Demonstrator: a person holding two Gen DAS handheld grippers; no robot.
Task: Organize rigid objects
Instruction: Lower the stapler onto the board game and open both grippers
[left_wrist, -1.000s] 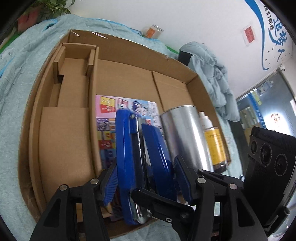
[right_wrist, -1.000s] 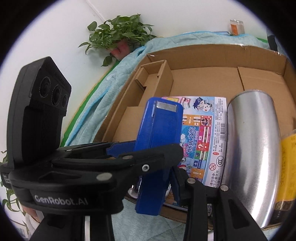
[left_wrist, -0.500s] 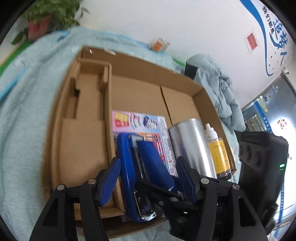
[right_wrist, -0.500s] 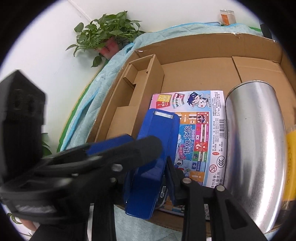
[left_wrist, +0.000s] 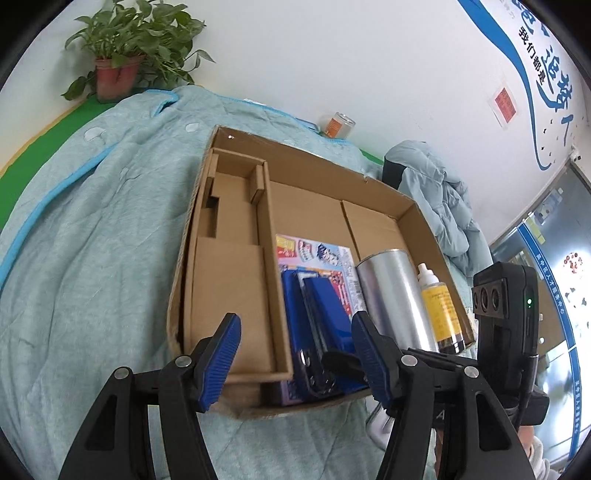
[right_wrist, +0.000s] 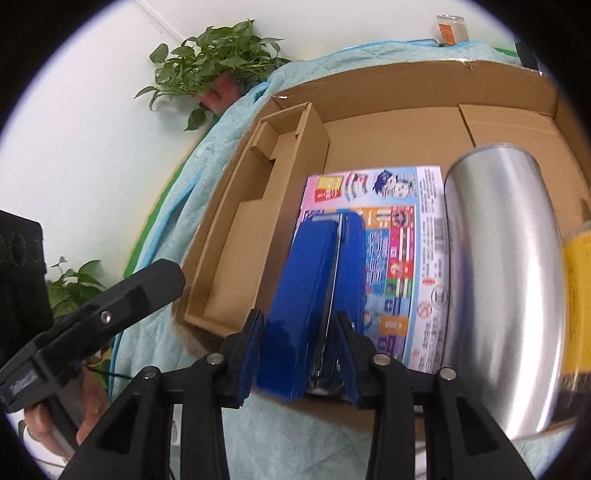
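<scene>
- The right gripper (right_wrist: 301, 354) points steeply down over the near rim of the shallow brown cardboard box (right_wrist: 406, 85), its black arms rising from the bottom of its own view.
- Its blue pads flank the near end of the long blue metal stapler (right_wrist: 317, 295); the jaws have just been opening a little, and whether the pads press the stapler or only stand against it I cannot tell.
- The stapler lies lengthwise in the box on the colourful printed flat card pack (right_wrist: 402, 258), beside the cardboard divider wall.
- The left gripper (left_wrist: 295, 358) hangs above the near box edge, tilted down, jaws spread wide with nothing between the pads; the stapler (left_wrist: 317, 332) shows beyond them.
- A shiny silver metal cylinder (left_wrist: 395, 299) lies just right of the card pack, and a yellow-labelled spray bottle with a white cap (left_wrist: 437, 306) lies against its far side.
- A person's fingers (right_wrist: 88, 413) wrap the left gripper's handle at the lower left of the right view.
- The box rests on a light blue quilted blanket (left_wrist: 92, 258).
</scene>
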